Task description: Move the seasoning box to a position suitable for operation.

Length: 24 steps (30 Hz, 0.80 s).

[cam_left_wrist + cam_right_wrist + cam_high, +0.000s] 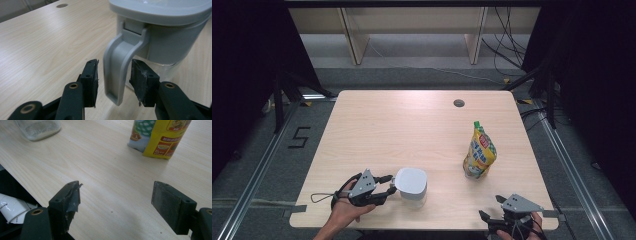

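A clear container with a grey lid point(412, 186) stands near the table's front edge, left of centre. Its grey latch point(120, 65) hangs down from the lid's rim between the jaws of my left gripper point(391, 186), point(115, 82). The jaws stand open on either side of the latch, with a small gap at the left pad point(91, 80). A yellow stand-up pouch point(479, 152), point(160, 137) is upright at the right. My right gripper point(491, 207), point(116, 200) rests open at the front right edge with nothing between its pads. The container's base point(37, 128) shows far off in the right gripper view.
The light wooden table point(412, 125) has a round cable hole point(458, 103) at the back right. A white paper-like thing point(12, 210) lies below the table's front edge. Grey floor, black curtains and cables surround the table.
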Tool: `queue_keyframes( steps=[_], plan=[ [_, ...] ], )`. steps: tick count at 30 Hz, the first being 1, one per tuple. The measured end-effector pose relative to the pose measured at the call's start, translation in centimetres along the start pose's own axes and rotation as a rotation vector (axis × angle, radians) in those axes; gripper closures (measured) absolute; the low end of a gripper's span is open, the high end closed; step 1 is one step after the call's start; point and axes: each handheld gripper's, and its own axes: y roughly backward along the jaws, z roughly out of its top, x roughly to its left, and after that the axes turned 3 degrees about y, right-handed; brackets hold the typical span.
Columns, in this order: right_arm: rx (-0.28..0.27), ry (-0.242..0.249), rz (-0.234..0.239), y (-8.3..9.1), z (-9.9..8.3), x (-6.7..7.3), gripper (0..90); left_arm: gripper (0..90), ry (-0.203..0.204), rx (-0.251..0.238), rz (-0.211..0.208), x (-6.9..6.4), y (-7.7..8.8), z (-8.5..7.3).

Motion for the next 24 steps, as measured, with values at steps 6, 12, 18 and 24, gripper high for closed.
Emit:
queue_keyframes(
  steps=[6, 12, 18, 24],
  plan=[
    [-0.003, 0.011, 0.007, -0.1, 0.0, -0.1, 24.2, 70.1, -0.001, 0.008, 0.006, 0.1, -0.2, 0.0],
    [-0.004, 0.012, 0.007, -0.1, 0.0, -0.1, 24.2, 69.7, 0.026, 0.008, -0.009, -0.3, 0.5, -0.3],
    [0.004, 0.006, 0.008, -0.1, 0.0, 0.0, 24.3, 68.5, 0.049, 0.039, -0.022, -0.9, 1.3, -0.5],
    [-0.006, 0.031, 0.001, -0.1, 0.0, -0.1, 24.3, 66.7, 0.067, 0.037, -0.069, -1.7, 1.0, -0.5]
  ],
)
